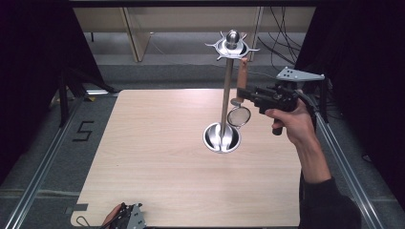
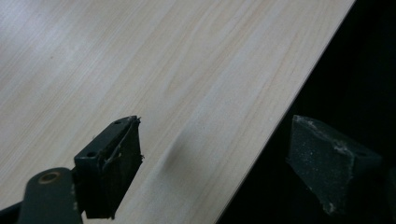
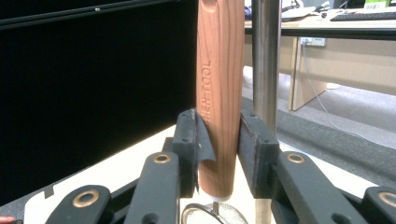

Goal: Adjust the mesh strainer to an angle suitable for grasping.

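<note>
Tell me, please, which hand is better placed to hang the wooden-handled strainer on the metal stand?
The right. Its gripper is already shut on the strainer's wooden handle, upright beside the stand's pole, just under the hook ring. The left gripper is open, holding nothing, at the table's near edge.

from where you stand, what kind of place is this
Probably a lab or office test setup: a bare wooden table in a metal rail frame, cables on the floor, desks behind.

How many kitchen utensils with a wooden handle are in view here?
1. The strainer hangs upright beside the stand's pole, its wooden handle clamped in the right gripper. Others may be hidden.
</note>
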Tool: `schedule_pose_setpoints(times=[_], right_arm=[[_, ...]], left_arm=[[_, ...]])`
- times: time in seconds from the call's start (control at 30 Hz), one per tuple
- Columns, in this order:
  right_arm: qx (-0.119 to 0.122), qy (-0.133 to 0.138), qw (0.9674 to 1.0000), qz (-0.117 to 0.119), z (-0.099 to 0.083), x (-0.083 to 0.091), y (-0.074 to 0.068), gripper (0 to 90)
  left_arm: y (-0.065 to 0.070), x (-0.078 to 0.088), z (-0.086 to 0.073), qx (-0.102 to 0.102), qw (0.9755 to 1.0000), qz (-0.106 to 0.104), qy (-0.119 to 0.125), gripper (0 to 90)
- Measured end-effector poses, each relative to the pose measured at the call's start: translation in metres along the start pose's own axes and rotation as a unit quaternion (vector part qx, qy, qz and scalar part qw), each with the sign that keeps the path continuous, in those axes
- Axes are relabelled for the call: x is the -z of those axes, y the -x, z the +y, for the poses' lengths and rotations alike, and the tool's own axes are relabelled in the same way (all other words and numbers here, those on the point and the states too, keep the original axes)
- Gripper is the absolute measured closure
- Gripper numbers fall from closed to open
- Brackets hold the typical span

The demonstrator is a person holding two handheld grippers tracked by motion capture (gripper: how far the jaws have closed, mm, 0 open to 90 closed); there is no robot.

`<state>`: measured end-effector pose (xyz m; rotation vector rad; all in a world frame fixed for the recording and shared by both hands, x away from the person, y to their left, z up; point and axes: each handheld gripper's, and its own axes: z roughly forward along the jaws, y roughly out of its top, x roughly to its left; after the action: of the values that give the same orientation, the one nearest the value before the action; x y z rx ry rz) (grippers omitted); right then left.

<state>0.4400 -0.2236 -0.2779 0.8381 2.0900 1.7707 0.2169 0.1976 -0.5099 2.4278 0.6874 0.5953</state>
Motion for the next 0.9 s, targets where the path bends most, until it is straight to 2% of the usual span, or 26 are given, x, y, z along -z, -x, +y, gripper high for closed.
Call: schedule_pose_setpoints(times=[0.03, 0.1, 0.13, 0.37, 0.4, 0.5, 0.53, 0.6, 0.63, 0.77, 0.8, 0.9], right_arm=[[-0.011, -0.004, 0.9999, -0.003, -0.0007, 0.001, -0.0008, 70.2], [-0.008, -0.001, 1.0, -0.002, -0.0016, 0.0011, 0.0011, 69.8], [-0.011, -0.002, 0.9999, -0.001, -0.0021, 0.0015, 0.0013, 69.6], [-0.007, 0.003, 0.9999, -0.011, -0.0033, 0.0019, 0.0028, 67.6], [-0.007, 0.002, 0.9999, -0.009, -0.0033, 0.0021, 0.0024, 67.3], [-0.008, 0.002, 0.9999, -0.011, -0.0035, 0.0017, 0.0026, 66.6], [-0.011, 0.002, 0.9998, -0.014, -0.0039, 0.0014, 0.0019, 66.5], [0.003, 0.0, 0.9999, -0.013, -0.0038, 0.001, 0.0037, 66.2], [-0.004, -0.001, 0.9999, -0.01, -0.0045, 0.0005, 0.0027, 66.0], [-0.007, -0.001, 0.9998, -0.016, -0.0062, 0.0, 0.0015, 64.8], [0.001, -0.001, 0.9999, -0.014, -0.0063, 0.0004, 0.0018, 64.5], [-0.001, -0.01, 0.9998, -0.017, -0.0068, 0.002, -0.0001, 62.5]], left_arm=[[-0.0002, 0.0003, 0.0003, 0.0, 1.0, -0.003, -0.004, 16.8], [-0.0006, -0.0001, 0.0001, 0.0, 0.9999, -0.017, 0.0, 16.8], [0.0, -0.0011, 0.0, 0.0, 1.0, -0.009, 0.0, 16.8], [0.0, -0.0006, 0.0003, 0.0, 0.9999, -0.01, -0.003, 16.8], [-0.0004, 0.0007, 0.0004, 0.0, 0.9999, -0.015, -0.002, 16.8], [0.0003, -0.0012, -0.0001, -0.001, 1.0, -0.003, 0.0, 16.8], [0.0004, -0.0011, -0.0001, -0.001, 1.0, -0.003, 0.001, 16.8], [-0.0002, -0.0008, 0.0001, -0.001, 1.0, -0.008, -0.001, 16.8], [-0.0001, -0.0009, 0.0, -0.001, 1.0, -0.007, -0.001, 16.8], [-0.0002, -0.0009, 0.0, -0.001, 1.0, -0.007, -0.001, 16.8], [-0.0001, -0.0009, 0.0, -0.001, 1.0, -0.007, -0.001, 16.8], [-0.0001, -0.001, 0.0, -0.001, 1.0, -0.008, -0.001, 16.8]])
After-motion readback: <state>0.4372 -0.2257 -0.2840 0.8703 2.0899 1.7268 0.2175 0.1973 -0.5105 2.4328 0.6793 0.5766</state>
